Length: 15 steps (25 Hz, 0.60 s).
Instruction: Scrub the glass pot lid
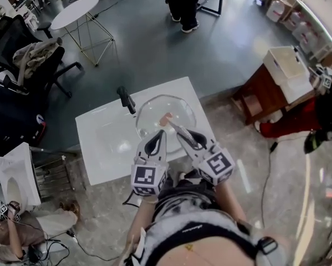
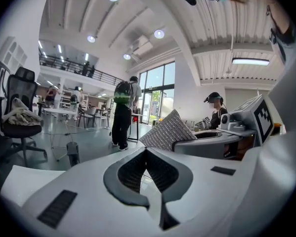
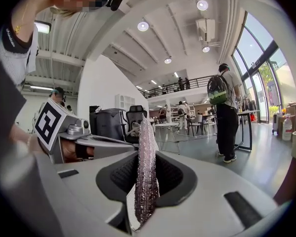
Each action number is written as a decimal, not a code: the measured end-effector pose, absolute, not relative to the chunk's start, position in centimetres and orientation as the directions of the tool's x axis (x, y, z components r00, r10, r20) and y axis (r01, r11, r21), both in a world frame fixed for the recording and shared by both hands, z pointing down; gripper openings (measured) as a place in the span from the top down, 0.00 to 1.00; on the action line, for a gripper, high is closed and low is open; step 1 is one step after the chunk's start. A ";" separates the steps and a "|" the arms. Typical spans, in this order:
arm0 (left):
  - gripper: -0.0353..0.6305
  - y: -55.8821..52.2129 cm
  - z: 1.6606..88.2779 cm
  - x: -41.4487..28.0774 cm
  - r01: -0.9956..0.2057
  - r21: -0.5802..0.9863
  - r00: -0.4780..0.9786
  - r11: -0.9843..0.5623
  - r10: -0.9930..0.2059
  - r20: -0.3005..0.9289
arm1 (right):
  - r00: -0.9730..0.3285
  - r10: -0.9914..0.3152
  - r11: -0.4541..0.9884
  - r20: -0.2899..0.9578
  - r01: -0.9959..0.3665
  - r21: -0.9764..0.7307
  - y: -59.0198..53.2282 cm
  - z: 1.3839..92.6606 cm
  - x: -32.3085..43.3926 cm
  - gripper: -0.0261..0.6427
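Note:
The glass pot lid [image 1: 152, 112] lies flat on the right part of the white sink top [image 1: 99, 148]; a small pinkish piece shows near its middle. My right gripper [image 1: 172, 127] reaches over the lid's near side, shut on a silvery scrub pad [image 3: 147, 172] that stands edge-on between its jaws. That pad [image 2: 168, 129] also shows in the left gripper view, sticking out of the right gripper [image 2: 214, 141]. My left gripper [image 1: 159, 135] hovers just left of it at the lid's near rim, with its jaws [image 2: 146, 151] shut on nothing.
A black faucet [image 1: 127, 100] stands at the lid's far left. A wooden cabinet with a white box [image 1: 285, 73] is to the right. Beyond the sink are a round white table [image 1: 74, 11], an office chair [image 1: 27, 54] and a standing person [image 1: 187, 4].

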<state>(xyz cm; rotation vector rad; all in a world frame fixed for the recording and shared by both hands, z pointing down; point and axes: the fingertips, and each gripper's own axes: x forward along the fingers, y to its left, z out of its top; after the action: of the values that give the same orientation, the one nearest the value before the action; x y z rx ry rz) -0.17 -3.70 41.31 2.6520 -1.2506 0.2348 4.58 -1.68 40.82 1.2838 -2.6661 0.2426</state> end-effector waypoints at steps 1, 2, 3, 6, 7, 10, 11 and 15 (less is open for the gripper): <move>0.95 -4.2 41.5 -0.3 -0.767 0.114 0.639 -0.631 -0.734 0.230 | -0.608 -0.759 0.612 0.231 -0.788 -0.063 -2.0 41.0 4.3 0.84; 0.95 -4.7 41.8 -0.5 -0.759 0.117 0.648 -0.640 -0.726 0.232 | -0.603 -0.762 0.609 0.234 -0.791 -0.056 -2.4 41.2 3.9 0.84; 0.95 -5.2 42.0 -0.7 -0.751 0.121 0.657 -0.649 -0.717 0.233 | -0.598 -0.766 0.604 0.236 -0.795 -0.053 -2.8 41.3 3.7 0.84; 0.95 -6.6 42.8 -1.1 -0.727 0.132 0.682 -0.673 -0.689 0.243 | -0.573 -0.781 0.580 0.247 -0.813 -0.053 -4.0 41.9 3.2 0.84; 0.95 -7.1 43.1 -1.1 -0.719 0.134 0.691 -0.682 -0.680 0.246 | -0.564 -0.787 0.571 0.252 -0.819 -0.050 -4.5 42.2 3.1 0.84; 0.95 -8.6 43.9 -1.2 -0.694 0.141 0.715 -0.706 -0.651 0.254 | -0.533 -0.802 0.544 0.268 -0.838 -0.038 -5.8 43.0 3.2 0.84; 0.95 -9.1 44.1 -1.3 -0.685 0.142 0.723 -0.715 -0.642 0.256 | -0.523 -0.807 0.535 0.274 -0.844 -0.037 -6.2 43.3 3.2 0.84; 0.95 -10.3 45.3 -1.3 -0.645 0.137 0.755 -0.752 -0.599 0.269 | -0.479 -0.827 0.493 0.296 -0.869 -0.029 -7.3 44.3 3.2 0.84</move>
<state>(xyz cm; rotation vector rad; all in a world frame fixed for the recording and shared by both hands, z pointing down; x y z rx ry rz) -1.28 -10.32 45.31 2.7313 -0.9820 0.3071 3.25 -7.33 44.35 1.4468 -2.4969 0.2565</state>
